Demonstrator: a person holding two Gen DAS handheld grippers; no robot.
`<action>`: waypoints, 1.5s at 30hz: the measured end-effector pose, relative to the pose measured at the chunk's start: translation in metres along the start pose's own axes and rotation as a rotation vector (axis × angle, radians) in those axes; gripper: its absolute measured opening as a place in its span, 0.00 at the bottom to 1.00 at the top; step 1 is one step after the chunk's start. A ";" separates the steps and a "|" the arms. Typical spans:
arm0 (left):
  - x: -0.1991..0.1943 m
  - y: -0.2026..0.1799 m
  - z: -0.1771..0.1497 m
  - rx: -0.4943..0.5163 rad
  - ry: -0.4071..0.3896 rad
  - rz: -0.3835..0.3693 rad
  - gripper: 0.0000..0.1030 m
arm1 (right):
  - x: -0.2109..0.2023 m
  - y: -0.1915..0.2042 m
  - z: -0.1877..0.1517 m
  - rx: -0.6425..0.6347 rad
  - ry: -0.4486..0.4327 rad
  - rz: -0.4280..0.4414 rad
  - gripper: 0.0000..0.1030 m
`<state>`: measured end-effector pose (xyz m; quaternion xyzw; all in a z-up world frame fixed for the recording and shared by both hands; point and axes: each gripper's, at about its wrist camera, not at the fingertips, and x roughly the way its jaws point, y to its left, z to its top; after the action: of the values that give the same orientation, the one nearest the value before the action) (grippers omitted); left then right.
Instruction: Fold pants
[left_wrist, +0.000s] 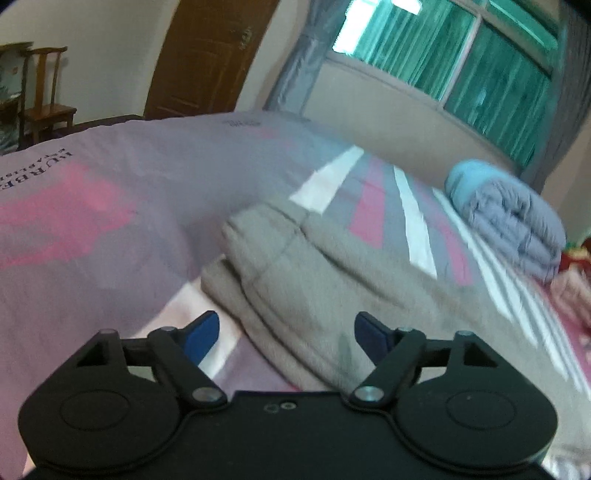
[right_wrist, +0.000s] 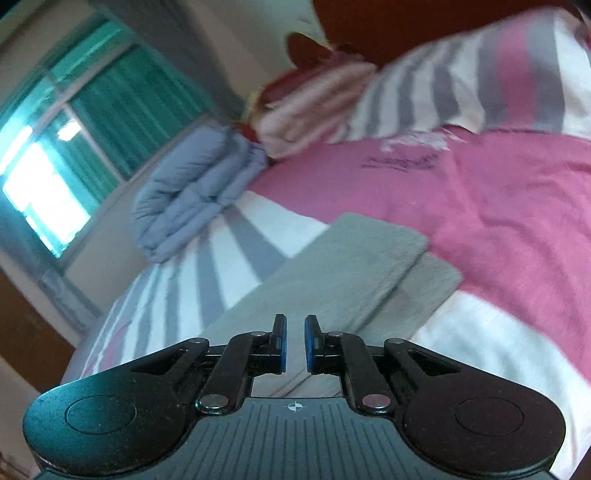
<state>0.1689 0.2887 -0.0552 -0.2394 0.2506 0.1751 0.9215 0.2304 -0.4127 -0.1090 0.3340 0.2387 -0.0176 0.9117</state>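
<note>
The pants (left_wrist: 317, 280) lie on the bed (left_wrist: 110, 192), occupying the centre and lower right of the left wrist frame. In that view the grey fabric shows stacked layers at its near-left edge, with a rounded folded end toward the middle of the frame. In the right wrist view the pants (right_wrist: 332, 273) run from the bottom centre toward the middle right, with one layer lying on top of another and the lower layer protruding slightly at the far end.

Left gripper (left_wrist: 286, 334): jaws spread wide, nothing between them. The blue pads sit above the near edge of the pants; contact with the fabric cannot be confirmed.

Right gripper (right_wrist: 294, 341): jaws drawn close together with a narrow gap remaining. No fabric is visible between the pads. The gripper hangs over the near end of the pants.

Task status, judged from the layering: at least one fold appears complete, as the pants present as a compact multi-layer strip and not a spread garment. The offset between the top and bottom layers at the far end suggests the edges are not fully aligned. Remaining work is likely either a final fold to shorten the strip or a tidy-up of the edges.

Other items: a folded blue quilt (right_wrist: 192, 195) sits in the centre left of the right wrist frame, well apart from the pants
</note>
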 end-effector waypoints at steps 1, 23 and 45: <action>0.002 0.001 0.004 -0.003 -0.007 -0.008 0.61 | -0.004 0.007 -0.005 -0.010 -0.013 0.002 0.10; 0.032 0.031 0.020 -0.056 0.088 -0.049 0.30 | 0.001 0.004 -0.002 0.049 -0.035 -0.089 0.58; 0.041 -0.003 -0.017 0.031 0.152 0.014 0.83 | 0.046 -0.082 0.065 0.388 0.026 -0.059 0.04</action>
<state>0.1976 0.2856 -0.0892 -0.2359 0.3244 0.1586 0.9022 0.2828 -0.5108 -0.1356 0.4967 0.2523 -0.0855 0.8260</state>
